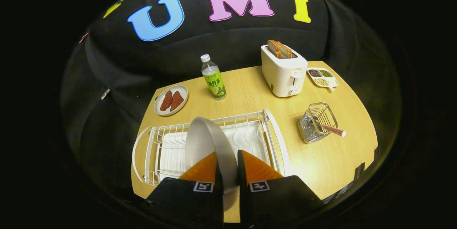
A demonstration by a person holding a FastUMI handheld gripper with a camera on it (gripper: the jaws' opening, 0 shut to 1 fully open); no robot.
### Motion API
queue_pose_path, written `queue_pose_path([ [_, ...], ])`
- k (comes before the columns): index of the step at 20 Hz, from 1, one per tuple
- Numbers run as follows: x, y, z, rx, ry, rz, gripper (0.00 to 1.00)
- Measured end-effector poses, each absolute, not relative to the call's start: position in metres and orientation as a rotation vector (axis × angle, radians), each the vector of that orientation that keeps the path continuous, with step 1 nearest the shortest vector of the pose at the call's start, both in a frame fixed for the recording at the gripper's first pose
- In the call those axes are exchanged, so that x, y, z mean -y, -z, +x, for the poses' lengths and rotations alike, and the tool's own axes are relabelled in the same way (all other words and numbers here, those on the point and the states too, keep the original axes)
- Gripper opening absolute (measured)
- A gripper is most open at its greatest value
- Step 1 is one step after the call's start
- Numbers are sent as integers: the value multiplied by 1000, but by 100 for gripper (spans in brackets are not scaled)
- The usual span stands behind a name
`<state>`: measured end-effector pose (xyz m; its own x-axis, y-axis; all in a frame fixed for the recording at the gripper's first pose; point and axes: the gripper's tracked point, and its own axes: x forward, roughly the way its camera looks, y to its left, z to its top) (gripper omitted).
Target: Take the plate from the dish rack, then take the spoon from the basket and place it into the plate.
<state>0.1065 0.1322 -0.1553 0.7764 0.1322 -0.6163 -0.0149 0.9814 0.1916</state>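
Gripper view, one frame. Claw (227,166) is nearly closed, both fingers pressing on the rim of the plate (205,141); a narrow slot remains between them, taken up by the plate's edge. The plate is light grey and tilted on edge, with its hollow face turned to the left. It sits above the white wire dish rack (250,134); whether its lower edge touches the rack I cannot tell, since the fingers hide that part.

The dish rack lies on the wooden bench (321,157), just ahead of the fingers and running off to either side of them, with a white drip tray under its wires.

To the right of the rack, apart from it, stands a wire basket (316,122). The spoon (332,130) rests in it at a slant, its reddish handle with a white tip sticking out over the basket's right rim.

Beyond the rack:
- a small plate with two reddish-brown pieces of food (171,100), at the left;
- a clear bottle with a green label and white cap (213,77), upright, near the middle;
- a white toaster (284,74) with two slices of bread (279,49) standing in its slots, at the right;
- a small divided dish (322,77) just right of the toaster, holding dark, green and pale grains in separate compartments.
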Motion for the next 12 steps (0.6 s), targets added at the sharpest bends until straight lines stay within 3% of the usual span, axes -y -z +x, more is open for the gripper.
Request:
queue_pose_path([
  [3,-123,132,85,-655,-164,241,22],
  [12,-12,107,15,-612,-215,265,21],
])
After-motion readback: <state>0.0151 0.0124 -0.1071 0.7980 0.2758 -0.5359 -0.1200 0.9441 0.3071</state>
